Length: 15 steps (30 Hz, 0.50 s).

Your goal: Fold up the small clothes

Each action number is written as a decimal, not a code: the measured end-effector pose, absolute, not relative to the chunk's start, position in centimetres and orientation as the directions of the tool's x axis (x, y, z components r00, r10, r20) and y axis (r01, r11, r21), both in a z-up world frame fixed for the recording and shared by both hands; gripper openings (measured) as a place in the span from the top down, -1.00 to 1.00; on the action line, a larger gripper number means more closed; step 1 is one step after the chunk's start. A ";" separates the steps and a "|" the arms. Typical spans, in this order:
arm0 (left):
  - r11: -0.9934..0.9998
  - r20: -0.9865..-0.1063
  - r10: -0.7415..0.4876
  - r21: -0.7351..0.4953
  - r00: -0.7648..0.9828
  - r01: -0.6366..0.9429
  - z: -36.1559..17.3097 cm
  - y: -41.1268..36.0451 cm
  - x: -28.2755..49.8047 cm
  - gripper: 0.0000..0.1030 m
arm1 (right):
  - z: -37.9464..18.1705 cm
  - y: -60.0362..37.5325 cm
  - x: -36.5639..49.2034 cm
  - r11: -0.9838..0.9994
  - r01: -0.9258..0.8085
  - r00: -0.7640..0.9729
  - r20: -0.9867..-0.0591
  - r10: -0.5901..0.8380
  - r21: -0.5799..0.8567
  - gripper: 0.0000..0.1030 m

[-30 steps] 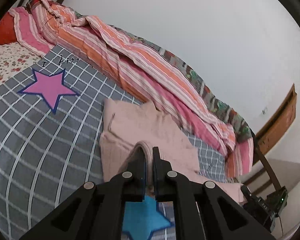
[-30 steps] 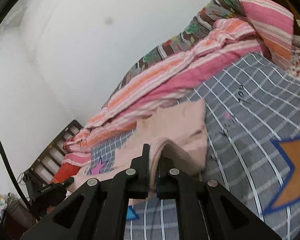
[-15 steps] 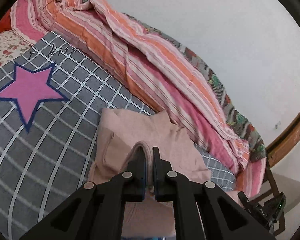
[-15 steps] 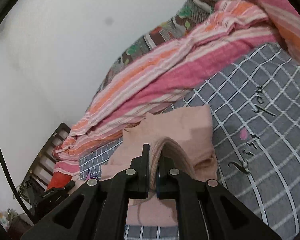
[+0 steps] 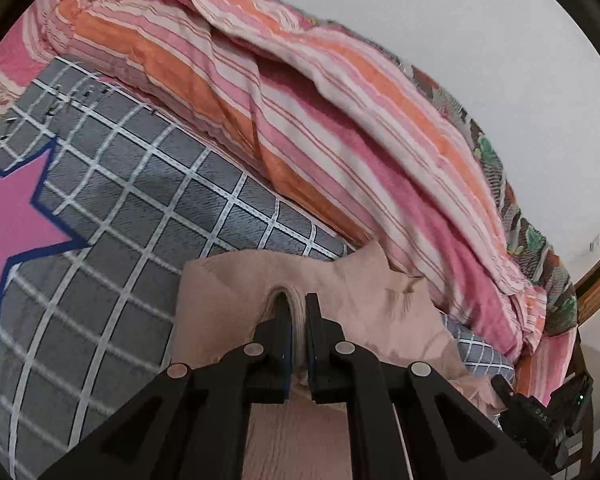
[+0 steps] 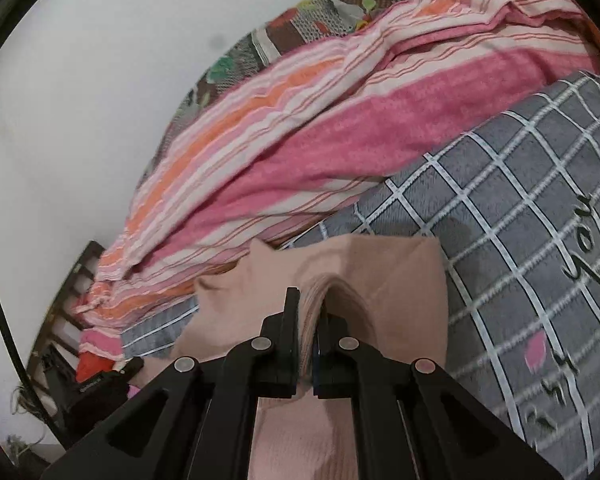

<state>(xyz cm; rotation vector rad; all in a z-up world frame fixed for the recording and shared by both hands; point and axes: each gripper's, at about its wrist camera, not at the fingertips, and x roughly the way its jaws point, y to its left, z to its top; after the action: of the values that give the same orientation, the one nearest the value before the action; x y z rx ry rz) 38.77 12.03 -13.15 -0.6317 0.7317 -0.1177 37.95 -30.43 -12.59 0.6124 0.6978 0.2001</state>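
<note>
Both grippers have carried the pink garment (image 5: 228, 292) farther across the bed toward the striped quilt (image 5: 340, 128) bunched along the wall, so the quilt now fills much more of each view than a second ago and the magenta star (image 5: 8, 216) on the grey checked blanket (image 5: 148, 184) has slid to the left edge of the left view.

In the left view, the left gripper (image 5: 297, 312) is pinched tight on a fold of the garment, several layers of the cloth bulging up between its black fingers. Beyond the fingertips the garment lies spread on the blanket, its far edge just beside the foot of the quilt.

In the right view, the right gripper (image 6: 309, 312) is likewise clamped on a bunched fold of the same garment (image 6: 400, 280), the layers fanning out over the right finger. The cloth's far edge sits close to the quilt (image 6: 340, 112), and the blanket (image 6: 520, 200) with its dark lettering stretches off to the right.
</note>
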 end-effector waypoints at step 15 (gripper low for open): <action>0.877 -0.595 -0.275 -0.476 0.755 -0.056 -13.4 11.0 32.3 -0.25 | -13.5 -29.2 31.6 0.906 -0.054 0.724 -0.608 0.325 0.420 0.20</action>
<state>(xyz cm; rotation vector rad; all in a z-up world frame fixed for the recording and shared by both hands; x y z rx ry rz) 32.30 11.02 -13.36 -0.4957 0.7123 -0.1249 31.63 -29.18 -13.50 0.3919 0.7351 0.2150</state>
